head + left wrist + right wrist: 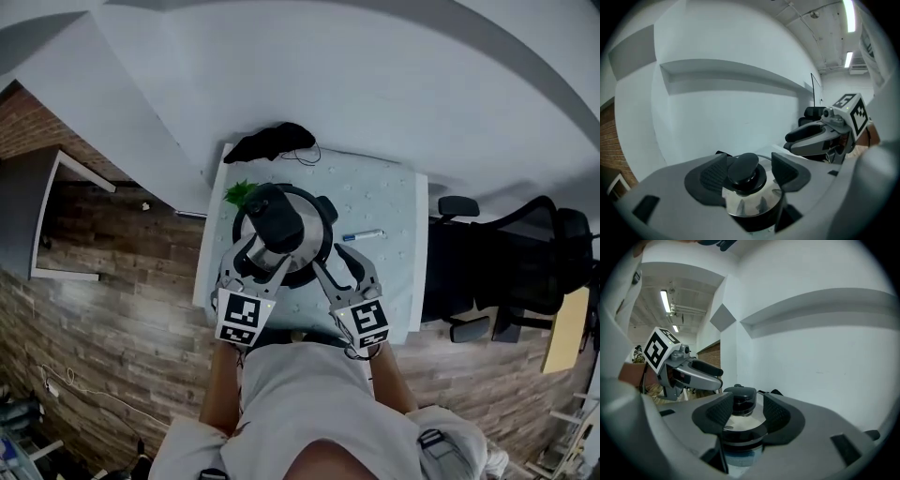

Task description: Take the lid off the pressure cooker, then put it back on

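I have the left gripper with its jaws a little apart. The black knob of the lid shows in the gap, close to the left pad and clear of the right one, so nothing is gripped. The right gripper is also open and empty, with the same knob framed between its pads but farther off, toward 12 o'clock. The lid sits on the pressure cooker, which stands on the left half of the table. Both grippers come in from 6 o'clock, the left over the near-left rim and the right over the near-right rim. A pen lies at 3 o'clock from the cooker on bare mat, which is the widest free space. Green leaves sit just beside the cooker at 10 o'clock, and a black bundle lies at 12 o'clock on the far edge against the white wall. An office chair stands off the table's right edge. The only print I can make out is the black-and-white square pattern on each gripper's cube, and the pen's lettering is too small to read.
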`<state>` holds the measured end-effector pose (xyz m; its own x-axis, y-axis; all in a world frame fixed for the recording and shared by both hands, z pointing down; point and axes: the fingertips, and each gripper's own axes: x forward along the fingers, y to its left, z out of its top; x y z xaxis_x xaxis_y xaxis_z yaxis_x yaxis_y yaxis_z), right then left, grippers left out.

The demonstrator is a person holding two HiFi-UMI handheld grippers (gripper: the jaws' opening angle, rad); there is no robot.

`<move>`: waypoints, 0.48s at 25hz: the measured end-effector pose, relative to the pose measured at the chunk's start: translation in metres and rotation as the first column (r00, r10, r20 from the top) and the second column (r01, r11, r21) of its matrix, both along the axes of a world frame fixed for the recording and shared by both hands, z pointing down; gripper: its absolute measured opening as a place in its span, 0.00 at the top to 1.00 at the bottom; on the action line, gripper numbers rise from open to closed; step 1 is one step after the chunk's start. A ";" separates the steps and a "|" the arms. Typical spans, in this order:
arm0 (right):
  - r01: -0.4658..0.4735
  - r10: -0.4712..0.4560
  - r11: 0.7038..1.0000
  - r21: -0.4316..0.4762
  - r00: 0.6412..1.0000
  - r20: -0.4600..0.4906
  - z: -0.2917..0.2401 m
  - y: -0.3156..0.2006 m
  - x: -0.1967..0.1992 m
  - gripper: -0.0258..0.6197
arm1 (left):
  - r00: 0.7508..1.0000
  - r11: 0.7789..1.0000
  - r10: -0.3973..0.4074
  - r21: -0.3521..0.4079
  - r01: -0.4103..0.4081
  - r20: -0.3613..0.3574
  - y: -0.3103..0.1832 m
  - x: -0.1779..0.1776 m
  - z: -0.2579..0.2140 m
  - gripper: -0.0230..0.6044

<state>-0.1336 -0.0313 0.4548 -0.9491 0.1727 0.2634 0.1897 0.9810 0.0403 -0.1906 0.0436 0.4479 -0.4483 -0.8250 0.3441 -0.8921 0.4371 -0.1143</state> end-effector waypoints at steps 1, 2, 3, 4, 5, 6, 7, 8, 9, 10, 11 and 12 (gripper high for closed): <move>-0.018 0.018 1.000 -0.002 1.000 -0.007 0.003 0.000 -0.002 0.65 | 1.000 1.000 0.027 -0.008 -0.027 -0.009 -0.004 -0.003 0.003 0.49; -0.035 0.035 0.999 -0.003 0.999 -0.012 0.005 0.000 -0.005 0.65 | 0.998 0.999 0.052 -0.016 -0.052 -0.018 -0.007 -0.005 0.007 0.49; -0.051 0.051 0.999 -0.004 0.999 -0.017 0.006 0.000 -0.007 0.65 | 0.997 0.997 0.075 -0.025 -0.076 -0.028 -0.010 -0.008 0.010 0.48; -0.065 0.065 0.998 -0.005 0.998 -0.020 0.008 0.001 -0.009 0.65 | 0.995 0.995 0.095 -0.035 -0.096 -0.037 -0.012 -0.012 0.014 0.47; -0.078 0.078 0.997 -0.006 0.997 -0.024 0.009 0.001 -0.011 0.65 | 0.993 0.992 0.113 -0.046 -0.115 -0.045 -0.015 -0.015 0.019 0.47; -0.090 0.090 0.996 -0.006 0.996 -0.027 0.010 0.001 -0.013 0.65 | 0.990 0.990 0.129 -0.058 -0.132 -0.054 -0.017 -0.018 0.023 0.46; -0.102 0.101 0.995 -0.006 0.994 -0.032 0.011 0.002 -0.015 0.65 | 0.988 0.987 0.144 -0.069 -0.148 -0.064 -0.019 -0.020 0.028 0.46; -0.113 0.112 0.994 -0.005 0.993 -0.037 0.013 0.002 -0.016 0.65 | 0.985 0.984 0.157 -0.078 -0.162 -0.075 -0.021 -0.022 0.033 0.45; -0.123 0.123 0.992 -0.003 0.991 -0.043 0.015 0.002 -0.017 0.65 | 0.982 0.981 0.170 -0.083 -0.177 -0.084 -0.023 -0.024 0.037 0.45; -0.134 0.133 0.991 -0.002 0.990 -0.049 0.017 0.002 -0.019 0.65 | 0.979 0.978 0.183 -0.086 -0.191 -0.093 -0.025 -0.026 0.040 0.45; -0.145 0.145 0.989 -0.003 0.988 -0.056 0.019 0.002 -0.020 0.65 | 0.975 0.974 0.197 -0.089 -0.206 -0.100 -0.028 -0.027 0.043 0.45; -0.157 0.156 0.988 -0.004 0.986 -0.062 0.021 0.002 -0.021 0.65 | 0.971 0.971 0.212 -0.093 -0.222 -0.107 -0.030 -0.029 0.045 0.45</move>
